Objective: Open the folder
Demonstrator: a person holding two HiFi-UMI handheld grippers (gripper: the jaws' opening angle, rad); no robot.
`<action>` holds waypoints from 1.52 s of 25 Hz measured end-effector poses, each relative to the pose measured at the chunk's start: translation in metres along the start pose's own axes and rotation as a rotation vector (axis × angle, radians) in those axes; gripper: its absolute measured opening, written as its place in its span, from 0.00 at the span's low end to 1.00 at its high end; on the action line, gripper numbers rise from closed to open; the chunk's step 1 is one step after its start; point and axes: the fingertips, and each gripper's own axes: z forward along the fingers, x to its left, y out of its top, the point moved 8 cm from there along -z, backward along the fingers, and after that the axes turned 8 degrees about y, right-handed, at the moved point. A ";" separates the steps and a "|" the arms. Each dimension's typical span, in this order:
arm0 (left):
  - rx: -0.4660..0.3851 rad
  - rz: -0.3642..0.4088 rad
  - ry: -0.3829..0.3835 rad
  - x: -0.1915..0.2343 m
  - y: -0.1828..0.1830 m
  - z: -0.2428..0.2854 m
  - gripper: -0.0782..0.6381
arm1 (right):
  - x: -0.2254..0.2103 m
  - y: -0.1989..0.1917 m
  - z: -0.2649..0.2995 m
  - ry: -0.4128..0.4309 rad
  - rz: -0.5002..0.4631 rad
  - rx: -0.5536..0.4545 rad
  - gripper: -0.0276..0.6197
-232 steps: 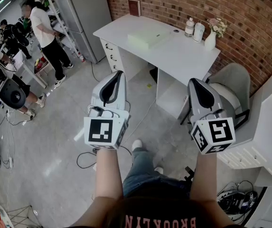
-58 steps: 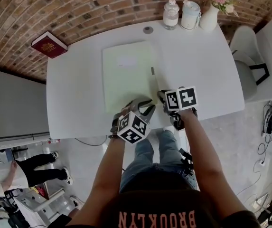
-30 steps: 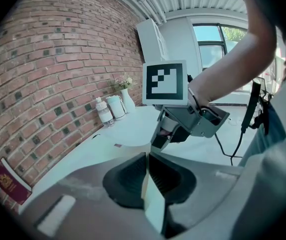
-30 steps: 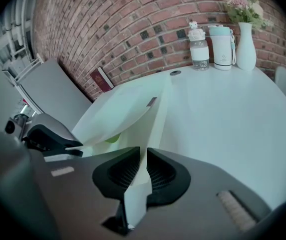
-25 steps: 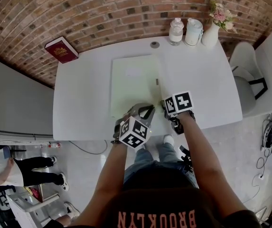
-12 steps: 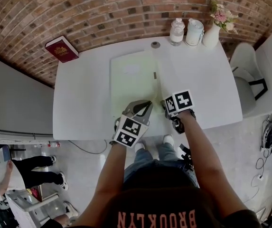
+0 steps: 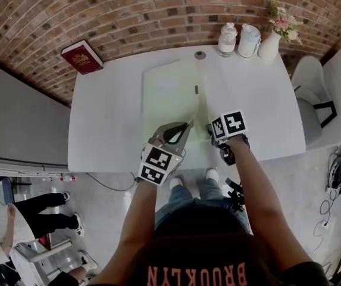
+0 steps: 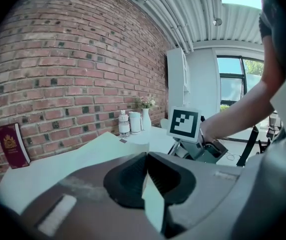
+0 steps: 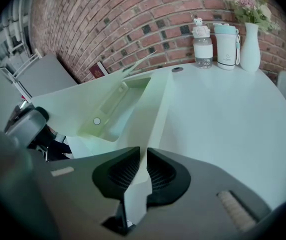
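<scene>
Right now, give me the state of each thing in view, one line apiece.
folder: partly open, front cover raised
left hand-held gripper: shut on the folder's cover
right hand-held gripper: shut on the folder's near edge
red book: closed, propped upright
bottle: upright, capped
vase: upright, holding flowers

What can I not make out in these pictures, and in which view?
- Gold print on the red book: too small, head view.
- Where the right hand-held gripper grips: head view, under its marker cube.
- Near edge of the folder: left gripper view, behind the left hand-held gripper.
- Person on the floor: cut by head view's left edge.
</scene>
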 end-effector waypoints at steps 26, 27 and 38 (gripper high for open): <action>-0.142 -0.082 0.069 0.046 0.004 -0.080 0.12 | 0.015 -0.002 0.001 -0.204 -0.003 -0.032 0.09; -0.146 -0.085 0.077 0.048 0.003 -0.084 0.12 | 0.016 -0.003 0.001 -0.213 -0.005 -0.036 0.09; -0.201 -0.135 0.181 0.086 -0.007 -0.126 0.12 | 0.018 -0.001 0.002 -0.252 0.023 -0.026 0.09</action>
